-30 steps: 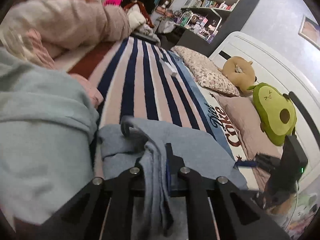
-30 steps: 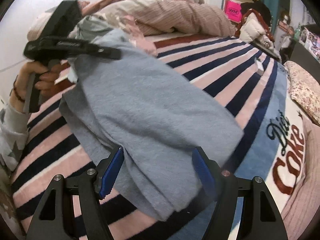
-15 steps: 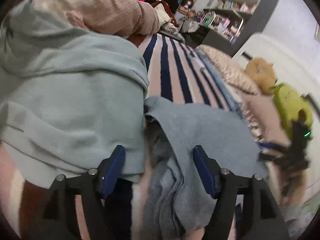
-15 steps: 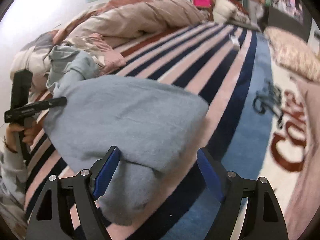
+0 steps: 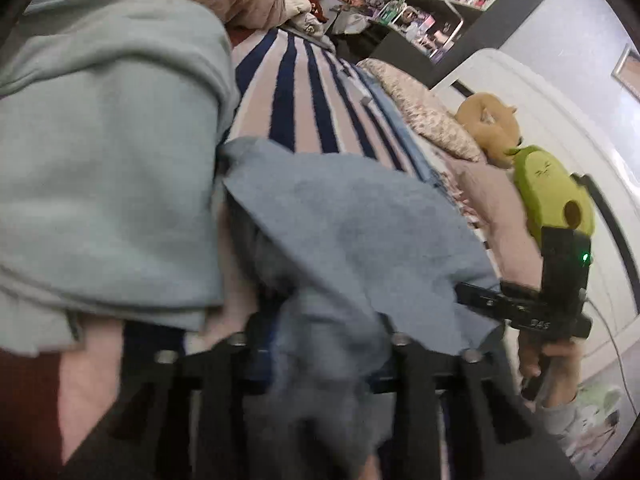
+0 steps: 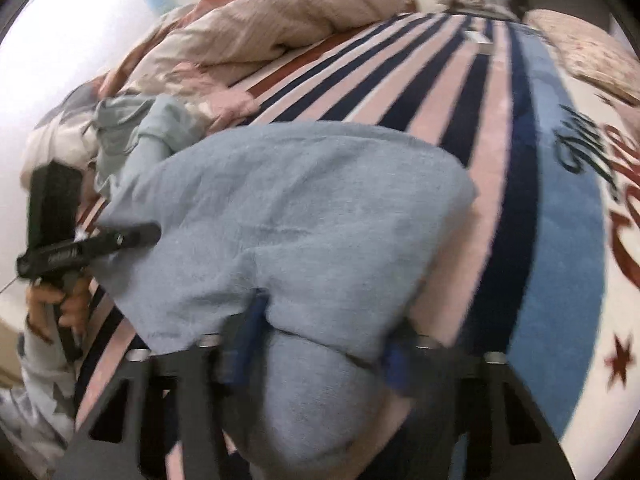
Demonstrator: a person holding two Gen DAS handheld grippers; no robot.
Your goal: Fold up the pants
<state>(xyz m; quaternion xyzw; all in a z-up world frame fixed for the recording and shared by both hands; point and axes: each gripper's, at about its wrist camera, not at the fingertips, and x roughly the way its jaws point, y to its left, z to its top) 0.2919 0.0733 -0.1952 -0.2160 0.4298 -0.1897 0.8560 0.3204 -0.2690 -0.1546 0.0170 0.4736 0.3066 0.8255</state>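
Striped blanket [image 6: 452,76] under grey-blue pants [image 6: 304,216]

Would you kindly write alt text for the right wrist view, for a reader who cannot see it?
Folded blue-grey pants lie on a striped blanket, their near edge bunched between the open fingers of the right tool. The left tool, held at the far left, meets the pants' edge beside a pale green garment.
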